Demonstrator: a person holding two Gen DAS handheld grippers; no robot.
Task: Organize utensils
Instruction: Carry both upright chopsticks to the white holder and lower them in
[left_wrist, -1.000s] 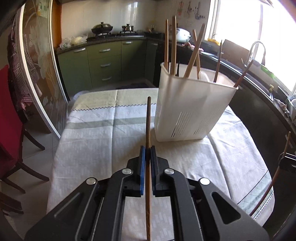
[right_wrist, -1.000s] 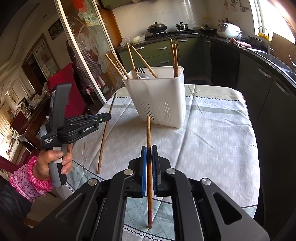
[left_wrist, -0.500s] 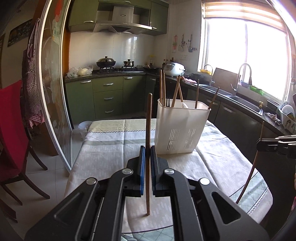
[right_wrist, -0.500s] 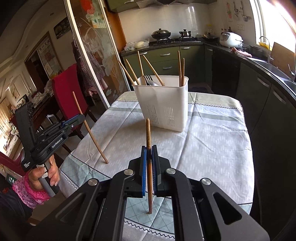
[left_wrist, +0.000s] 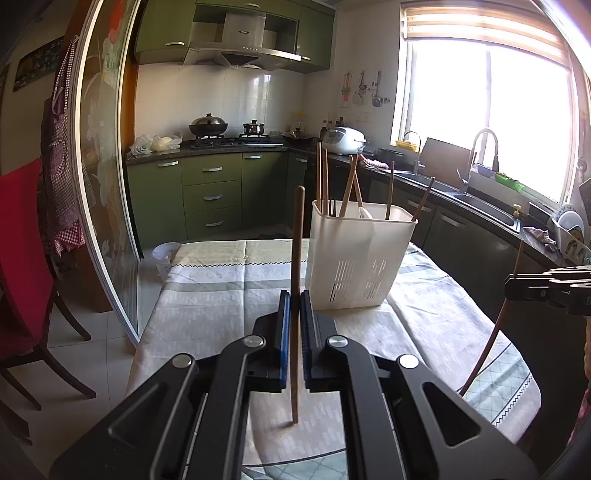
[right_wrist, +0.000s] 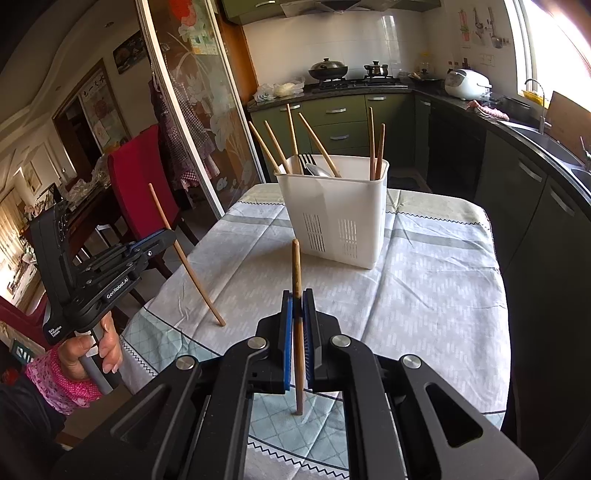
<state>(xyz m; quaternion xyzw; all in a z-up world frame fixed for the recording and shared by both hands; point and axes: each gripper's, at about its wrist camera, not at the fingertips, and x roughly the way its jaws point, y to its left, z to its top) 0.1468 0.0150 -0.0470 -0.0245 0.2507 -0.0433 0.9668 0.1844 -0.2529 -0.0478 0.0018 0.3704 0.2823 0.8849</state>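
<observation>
A white slotted utensil holder (left_wrist: 360, 258) (right_wrist: 338, 212) stands on the clothed table and holds several wooden chopsticks, a fork and a spoon. My left gripper (left_wrist: 294, 306) is shut on one wooden chopstick (left_wrist: 297, 243), held upright with its lower tip near the cloth; it also shows at the left in the right wrist view (right_wrist: 162, 236). My right gripper (right_wrist: 297, 306) is shut on another wooden chopstick (right_wrist: 296, 266), also upright; it shows at the right edge of the left wrist view (left_wrist: 511, 284). Both grippers are short of the holder.
The table (right_wrist: 424, 288) has a pale patterned cloth. A red chair (right_wrist: 136, 184) and a glass sliding door (left_wrist: 107, 184) stand to the left. Green kitchen cabinets (left_wrist: 214, 195) and a dark counter with a sink (left_wrist: 480, 199) run behind and to the right.
Both grippers have drawn back and tilted up from the holder, which now looks smaller and farther away. Each chopstick stays clamped and now stands more upright.
</observation>
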